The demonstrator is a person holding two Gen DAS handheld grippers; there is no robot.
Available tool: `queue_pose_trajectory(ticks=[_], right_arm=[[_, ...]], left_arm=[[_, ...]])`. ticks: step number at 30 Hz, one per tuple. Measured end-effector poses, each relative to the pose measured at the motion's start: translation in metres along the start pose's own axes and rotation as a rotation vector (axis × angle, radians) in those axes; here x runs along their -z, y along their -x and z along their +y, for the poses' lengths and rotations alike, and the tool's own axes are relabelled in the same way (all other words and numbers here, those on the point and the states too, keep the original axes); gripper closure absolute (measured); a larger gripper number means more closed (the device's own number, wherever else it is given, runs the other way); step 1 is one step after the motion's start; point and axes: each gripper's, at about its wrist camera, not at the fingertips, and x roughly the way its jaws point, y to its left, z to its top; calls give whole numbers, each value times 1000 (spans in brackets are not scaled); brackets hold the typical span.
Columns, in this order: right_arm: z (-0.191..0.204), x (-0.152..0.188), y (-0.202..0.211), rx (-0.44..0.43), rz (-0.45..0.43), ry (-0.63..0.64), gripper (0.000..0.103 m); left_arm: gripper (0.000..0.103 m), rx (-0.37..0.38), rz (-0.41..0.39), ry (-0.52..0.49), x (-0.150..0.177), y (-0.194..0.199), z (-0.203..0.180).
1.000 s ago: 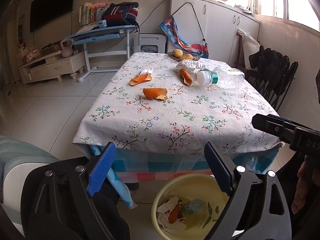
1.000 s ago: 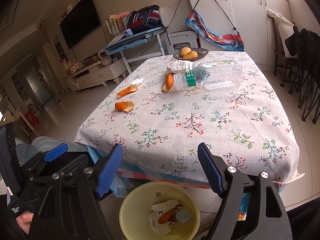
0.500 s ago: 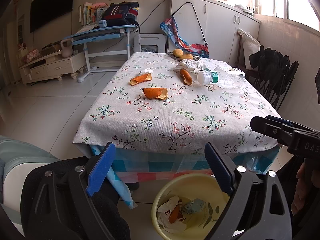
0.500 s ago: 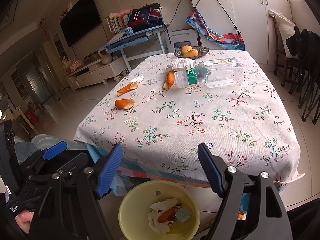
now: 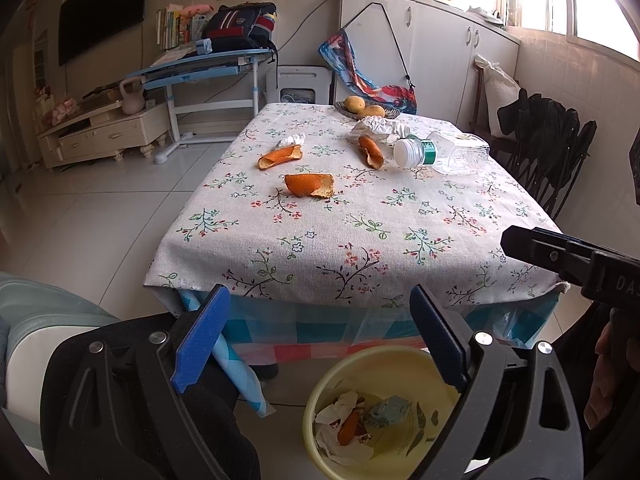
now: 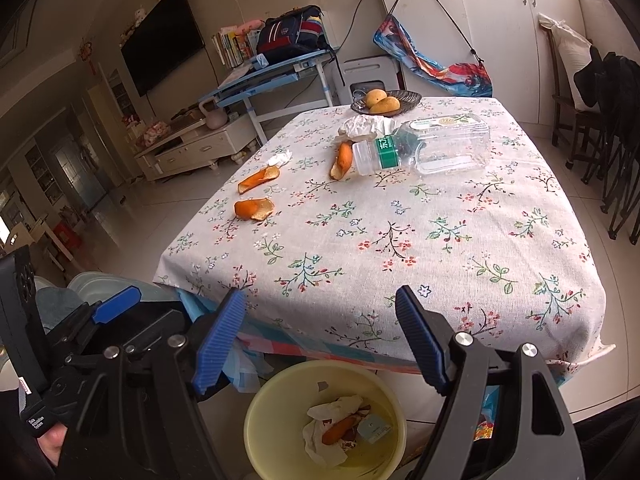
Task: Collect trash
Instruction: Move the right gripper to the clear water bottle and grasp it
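- My left gripper (image 5: pixel 316 328) hangs below the near table edge, jaws wide apart with nothing between them.
- My right gripper (image 6: pixel 320 328) is the same: jaws spread wide, nothing held, aimed over the bin toward the table.
- Right under both grippers, on the floor by the table's near edge, I see the yellow bin (image 6: pixel 280 384); it already holds crumpled tissue, a strip of peel and a small bluish scrap.
- The table (image 5: pixel 360 248) wears a floral cloth, and its near half is bare.
- Past the middle, toward the left, lies the nearest peel (image 5: pixel 309 185), curled, orange side up.
- Just beyond it a second peel (image 5: pixel 280 157) lies with a small tissue wad (image 5: pixel 292 141) touching its far end.
- To the right I see a third peel (image 5: pixel 370 151), with a clear bottle (image 5: pixel 440 153) on its side just beside it, white cap toward the peel.
- Behind the third peel and the bottle cap sits a bigger crumpled tissue (image 5: pixel 378 128).
- At the far edge stands a dark plate (image 6: pixel 412 100) with two yellow fruits.
- All the trash on the table lies well apart from both grippers.
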Motion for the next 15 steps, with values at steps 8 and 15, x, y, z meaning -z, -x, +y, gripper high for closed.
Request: queue_pose_trajectory(ticks=[8,15], right_arm=[[-13,-46,8,19,-37,60,24],[-35,-92,-16,122,-14,185,24]], left_arm=[[15,60,33,122,-13,-11,25],[15,81,47,149,-34,-34,34]])
